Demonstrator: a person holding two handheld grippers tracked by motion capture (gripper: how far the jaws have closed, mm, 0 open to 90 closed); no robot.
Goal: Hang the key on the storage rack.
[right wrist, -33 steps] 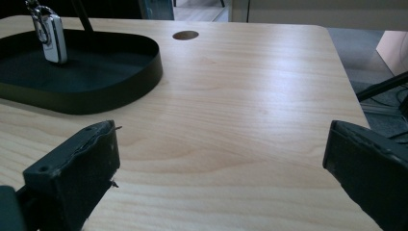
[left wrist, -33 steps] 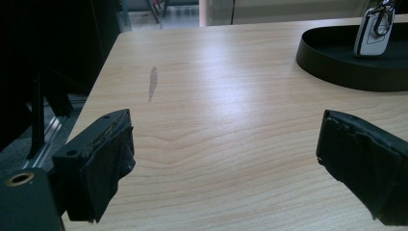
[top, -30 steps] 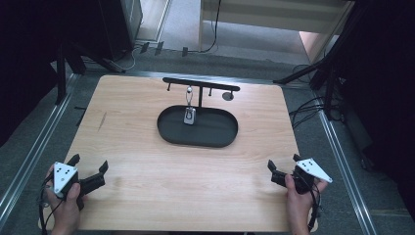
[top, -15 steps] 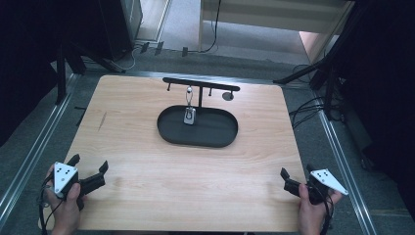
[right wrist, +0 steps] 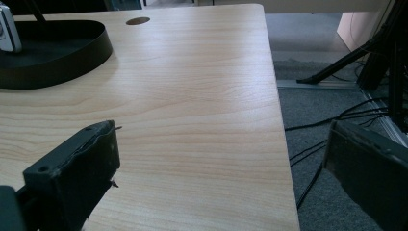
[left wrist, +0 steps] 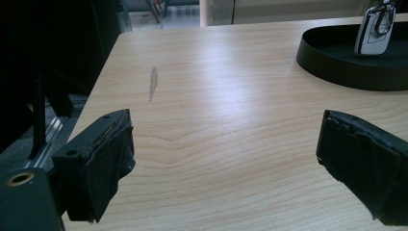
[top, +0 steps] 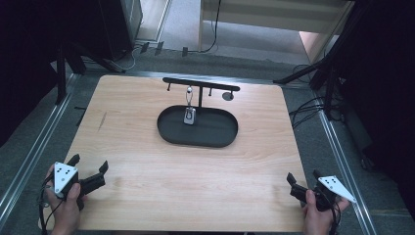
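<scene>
We see a wooden table (top: 147,186) with a black oval tray (top: 197,128) near its far middle; a black T-shaped stand (top: 200,87) rises from the tray's far side, and a key fob (top: 189,115) hangs from it by a ring, its lower end down inside the tray. Our left gripper (top: 89,170) sits at the near left corner, jaws spread wide with nothing between them, well apart from the tray. Our right gripper (top: 303,176) is at the near right corner, partly past the table's right edge, jaws also wide apart and empty. Cables (right wrist: 327,122) trail over the grey floor (top: 318,122) to the right.
</scene>
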